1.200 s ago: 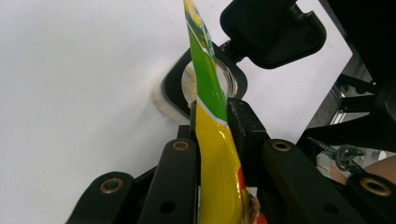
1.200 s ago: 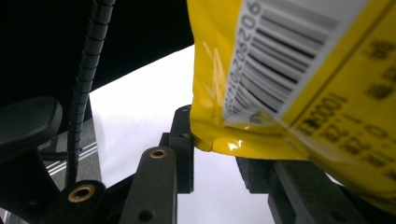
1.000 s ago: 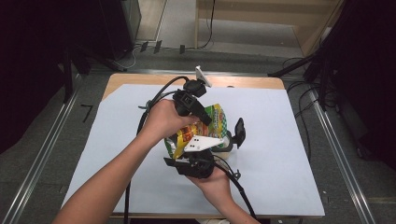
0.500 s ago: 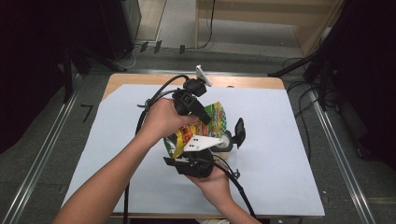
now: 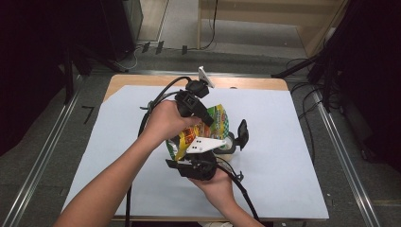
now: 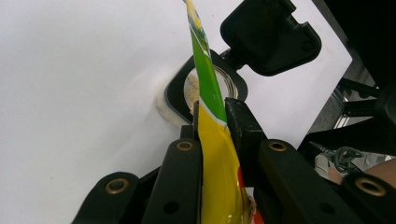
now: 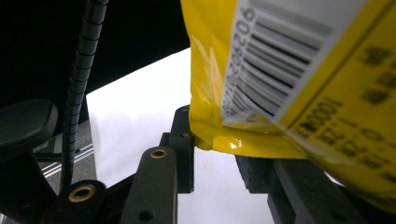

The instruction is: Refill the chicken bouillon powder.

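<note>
Nearest, right gripper (image 5: 201, 158) under the snack bag (image 5: 205, 127), fingers (image 7: 182, 140) clamped on the bag's yellow bottom corner by the barcode; above it, left gripper (image 5: 203, 116) with fingers (image 6: 243, 126) pinched tight on the bag's flat green-and-yellow upper edge, bag held tilted in the air between the two. Beyond and below, on the white-covered bench (image 5: 283, 142), a small jar (image 6: 205, 86) with black hinged lid (image 6: 268, 35) flipped open, pale crumbs inside. Judged mid-pour: next, keep both grips firm, tip the bag's mouth lower over the jar opening, and steady it to avoid spilling onto the bench.
</note>
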`<action>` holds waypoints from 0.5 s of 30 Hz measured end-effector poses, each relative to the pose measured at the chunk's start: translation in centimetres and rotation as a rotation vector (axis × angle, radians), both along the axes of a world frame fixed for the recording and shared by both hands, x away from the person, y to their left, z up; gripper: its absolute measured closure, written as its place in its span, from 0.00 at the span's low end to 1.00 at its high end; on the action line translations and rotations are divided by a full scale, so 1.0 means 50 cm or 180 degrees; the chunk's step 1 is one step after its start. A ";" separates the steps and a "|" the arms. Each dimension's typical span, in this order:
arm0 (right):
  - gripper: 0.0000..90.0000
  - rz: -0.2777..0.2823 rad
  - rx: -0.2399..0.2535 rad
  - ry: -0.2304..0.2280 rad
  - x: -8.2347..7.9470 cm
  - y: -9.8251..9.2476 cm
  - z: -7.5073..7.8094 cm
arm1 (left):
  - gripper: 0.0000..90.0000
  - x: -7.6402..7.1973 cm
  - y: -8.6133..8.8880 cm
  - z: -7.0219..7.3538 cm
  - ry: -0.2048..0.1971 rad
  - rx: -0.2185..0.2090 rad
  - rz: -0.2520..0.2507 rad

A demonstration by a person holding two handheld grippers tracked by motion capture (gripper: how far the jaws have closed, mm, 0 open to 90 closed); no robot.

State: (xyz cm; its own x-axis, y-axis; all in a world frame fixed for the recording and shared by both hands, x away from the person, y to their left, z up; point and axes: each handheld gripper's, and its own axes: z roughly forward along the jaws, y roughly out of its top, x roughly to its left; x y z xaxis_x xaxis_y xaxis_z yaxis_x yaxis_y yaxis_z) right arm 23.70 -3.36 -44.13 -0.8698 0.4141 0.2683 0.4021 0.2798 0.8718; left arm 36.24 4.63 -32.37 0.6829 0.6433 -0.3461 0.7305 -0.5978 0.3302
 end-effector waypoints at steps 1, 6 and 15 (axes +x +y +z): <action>0.79 0.0002 0.0000 0.0007 0.000 0.000 0.000 | 0.93 0.000 0.000 -0.001 0.0001 -0.0005 0.0001; 0.79 0.0008 0.0011 0.0005 -0.001 0.001 0.001 | 0.92 0.003 0.002 -0.003 0.0033 -0.0013 -0.0002; 0.79 -0.0004 -0.0002 0.0004 -0.001 0.001 0.001 | 0.92 0.007 0.004 -0.008 0.0058 -0.0043 0.0007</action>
